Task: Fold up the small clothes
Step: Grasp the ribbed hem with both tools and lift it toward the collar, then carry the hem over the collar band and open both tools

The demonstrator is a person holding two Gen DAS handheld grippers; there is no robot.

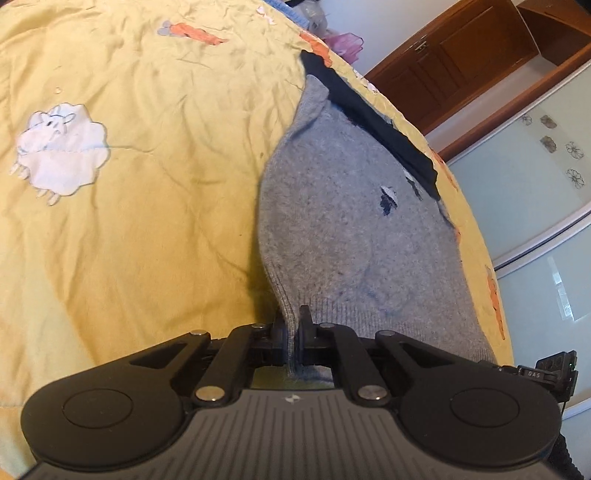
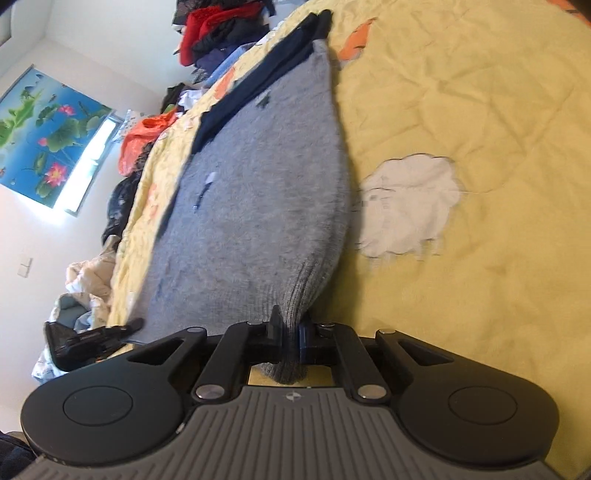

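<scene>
Grey sweater (image 1: 343,221): I see it spread on the yellow quilt (image 1: 147,184), ribbed hem nearest me, a dark navy band (image 1: 373,122) along its far edge.
Left gripper (image 1: 293,325): I have its fingers pinched together on one corner of the ribbed hem; the fabric bunches up between them.
Right gripper (image 2: 290,328): I have it clamped on the other hem corner, knit squeezed between the fingers.
Quilt: wrinkled, with a white sheep patch (image 2: 406,206) just beside the sweater's edge and orange patches further off.
Background: I can make out a clothes pile (image 2: 218,33) beyond the bed, a lotus poster (image 2: 48,136) on the wall, and a wooden cabinet (image 1: 461,62).
</scene>
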